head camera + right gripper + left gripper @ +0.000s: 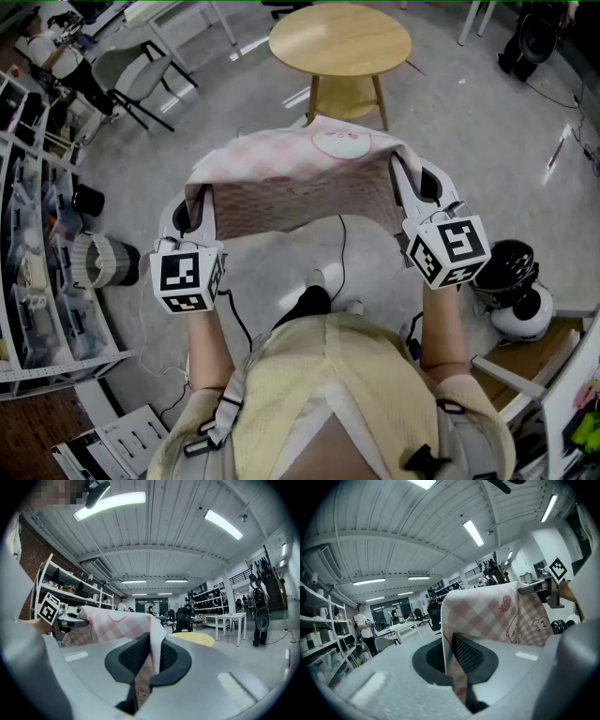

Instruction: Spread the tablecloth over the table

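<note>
- What is on the far left?
- Shelves (33, 272) packed with small things. They stand just left of the left gripper (194, 214), so there is little room on that side. A grey chair (131, 66) stands farther off, left of the table.
- What is the left gripper doing?
- Its jaws are closed tight on the left corner of the tablecloth (305, 183). The cloth runs down between the two dark, bumpy pads.
- Where is the tablecloth?
- It is up in the air, stretched between the two grippers, above the grey floor (469, 131). It is not on the table. Its long way runs from left to right. The far part is pale pink and curves over. The near part looks darker, and its near edge sags a little in the middle.
- What is it made of?
- It is soft, thin cloth with pink and white squares. It has a strawberry and little cartoon animals on it.
- And the table?
- The round table (339, 42) stands farther off, past the cloth. Its tabletop is smooth pale wood, and it stands on slanted wooden legs. There is free floor near it and to its right.
- What about the right side?
- The right gripper (410, 192) pinches the right corner of the cloth between its jaws, and the cloth hangs down through them. Just right of it, a round black and white thing (514, 281) sits on the floor, so it is tight there.
</note>
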